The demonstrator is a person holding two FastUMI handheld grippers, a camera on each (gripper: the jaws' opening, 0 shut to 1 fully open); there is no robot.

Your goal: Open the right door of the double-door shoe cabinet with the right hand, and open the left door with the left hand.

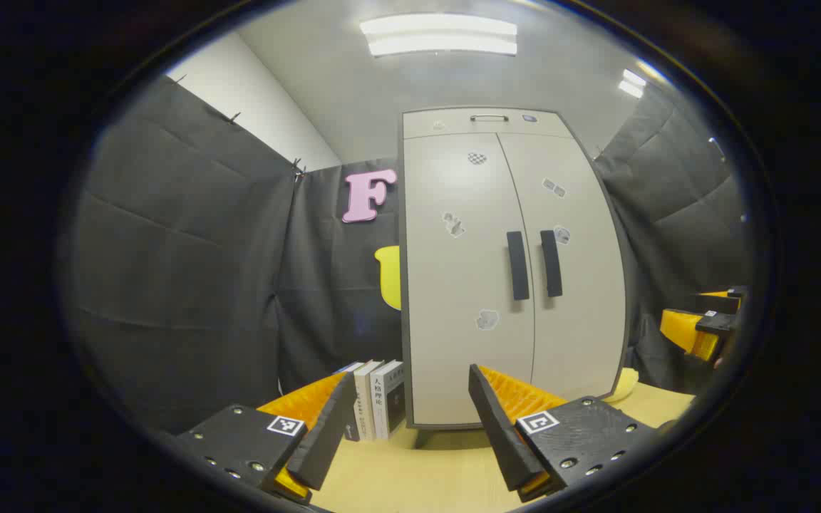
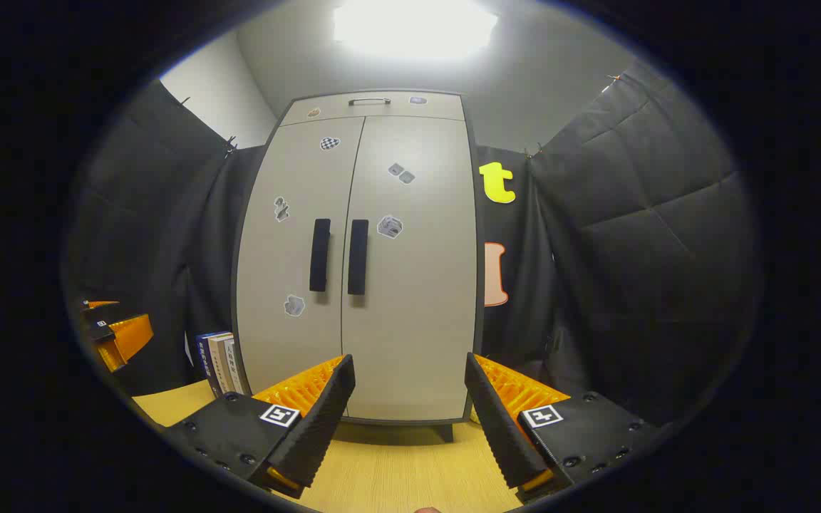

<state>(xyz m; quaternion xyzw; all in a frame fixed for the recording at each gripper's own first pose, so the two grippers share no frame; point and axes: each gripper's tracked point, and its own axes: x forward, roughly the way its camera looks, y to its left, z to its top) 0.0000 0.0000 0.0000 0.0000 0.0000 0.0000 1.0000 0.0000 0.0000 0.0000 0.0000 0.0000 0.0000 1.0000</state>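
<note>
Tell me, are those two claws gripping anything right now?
Nothing is held. The left gripper and right gripper both stand open, short of the tall pale grey double-door cabinet, whose black handles are untouched.

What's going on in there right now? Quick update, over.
Both tongs open, left and right, holding nothing, short of the cabinet. Both doors shut, handles untouched. Books beside it, not in the way.

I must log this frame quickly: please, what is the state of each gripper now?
Left gripper: open, holding nothing, short of the closed cabinet.
Right gripper: open, holding nothing, facing the door handles.
</note>
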